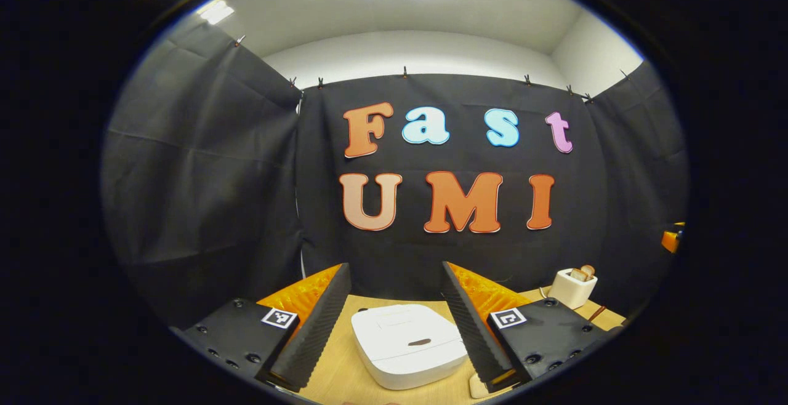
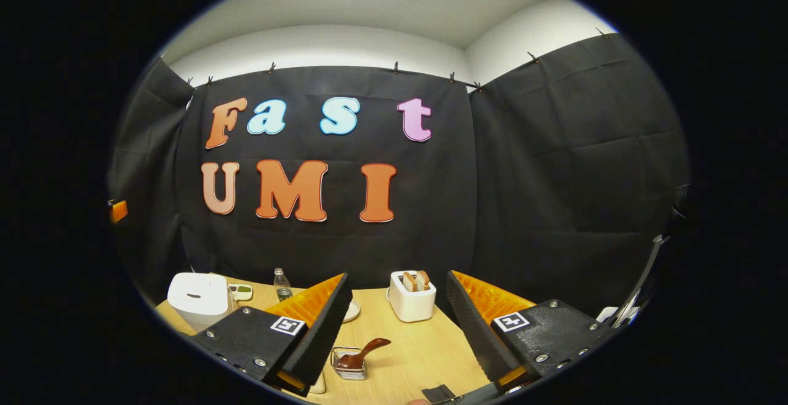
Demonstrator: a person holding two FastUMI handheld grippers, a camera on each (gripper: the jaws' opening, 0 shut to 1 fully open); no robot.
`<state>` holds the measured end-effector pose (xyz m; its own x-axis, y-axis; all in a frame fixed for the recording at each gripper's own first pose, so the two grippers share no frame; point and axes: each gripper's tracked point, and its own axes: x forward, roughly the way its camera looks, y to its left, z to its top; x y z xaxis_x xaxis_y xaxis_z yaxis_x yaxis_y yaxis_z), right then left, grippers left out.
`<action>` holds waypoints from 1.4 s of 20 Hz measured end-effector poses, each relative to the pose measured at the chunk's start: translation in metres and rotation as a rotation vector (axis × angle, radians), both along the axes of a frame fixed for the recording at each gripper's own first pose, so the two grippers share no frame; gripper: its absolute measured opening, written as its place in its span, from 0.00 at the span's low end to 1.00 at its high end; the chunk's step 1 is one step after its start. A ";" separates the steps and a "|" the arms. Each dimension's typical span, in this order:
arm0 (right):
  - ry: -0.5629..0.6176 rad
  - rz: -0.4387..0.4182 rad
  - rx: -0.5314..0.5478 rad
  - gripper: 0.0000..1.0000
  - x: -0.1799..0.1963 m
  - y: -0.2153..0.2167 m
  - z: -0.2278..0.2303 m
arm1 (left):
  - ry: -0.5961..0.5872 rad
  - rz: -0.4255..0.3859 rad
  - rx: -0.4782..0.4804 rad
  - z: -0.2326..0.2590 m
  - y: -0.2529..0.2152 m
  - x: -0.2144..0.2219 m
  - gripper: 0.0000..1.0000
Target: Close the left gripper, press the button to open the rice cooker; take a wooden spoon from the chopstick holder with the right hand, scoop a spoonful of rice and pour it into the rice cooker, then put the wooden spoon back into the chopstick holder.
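1. The rice cooker [image 1: 407, 344] is a white, smooth box with rounded corners and a flat lid lying closed; a small dark oval mark sits on the lid. It stands on the pale wood-grain table [image 1: 335, 371], seen between the fingers of the left gripper [image 1: 396, 325]. In the right gripper view it sits at the far left of the table.
2. The wooden spoon [image 2: 363, 353] is dark brown and glossy, its handle slanting up to the right out of the chopstick holder [image 2: 348, 365], a small wire-framed basket just beside the right gripper's left finger.
3. A white toaster [image 2: 412, 297] with two slices of bread stands farther back; a clear bottle [image 2: 282, 284] and a small tray [image 2: 241, 292] stand near the cooker.
4. The rice itself cannot be made out. A plate [image 2: 352, 311] is half hidden behind a finger.
5. The left gripper's ribbed jaws stand wide apart, touching nothing.
6. The right gripper [image 2: 399, 331] is likewise spread wide and empty.
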<state>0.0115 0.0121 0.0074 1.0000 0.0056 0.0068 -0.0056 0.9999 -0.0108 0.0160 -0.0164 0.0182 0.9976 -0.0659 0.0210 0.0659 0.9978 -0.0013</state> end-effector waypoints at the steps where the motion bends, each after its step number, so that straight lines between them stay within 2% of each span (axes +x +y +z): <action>1: 0.002 -0.001 -0.011 0.95 0.001 0.000 -0.001 | 0.004 -0.006 -0.002 -0.002 -0.002 0.001 0.99; 5: -0.005 -0.006 -0.044 0.96 0.001 0.002 -0.001 | 0.002 -0.011 0.035 -0.005 -0.007 0.007 0.99; 9: -0.006 0.016 -0.052 0.96 0.001 0.009 -0.002 | -0.001 -0.025 0.019 -0.013 -0.018 0.015 0.22; 11: -0.002 0.013 -0.068 0.96 0.002 0.008 -0.004 | 0.024 -0.064 0.004 -0.021 -0.030 0.014 0.11; 16: 0.003 0.019 -0.062 0.96 0.002 0.012 -0.008 | 0.137 -0.151 -0.018 -0.068 -0.053 0.034 0.03; 20: 0.014 0.020 -0.048 0.96 0.005 0.013 -0.012 | 0.193 -0.165 0.000 -0.106 -0.052 0.061 0.04; 28: 0.054 -0.027 -0.040 0.96 0.004 -0.003 -0.024 | 0.379 -0.193 0.006 -0.200 -0.058 0.118 0.04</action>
<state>0.0158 0.0096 -0.0168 0.9987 -0.0217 -0.0465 0.0193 0.9985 -0.0509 0.1341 -0.0739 -0.1817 0.9041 -0.2516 -0.3456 0.2478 0.9672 -0.0560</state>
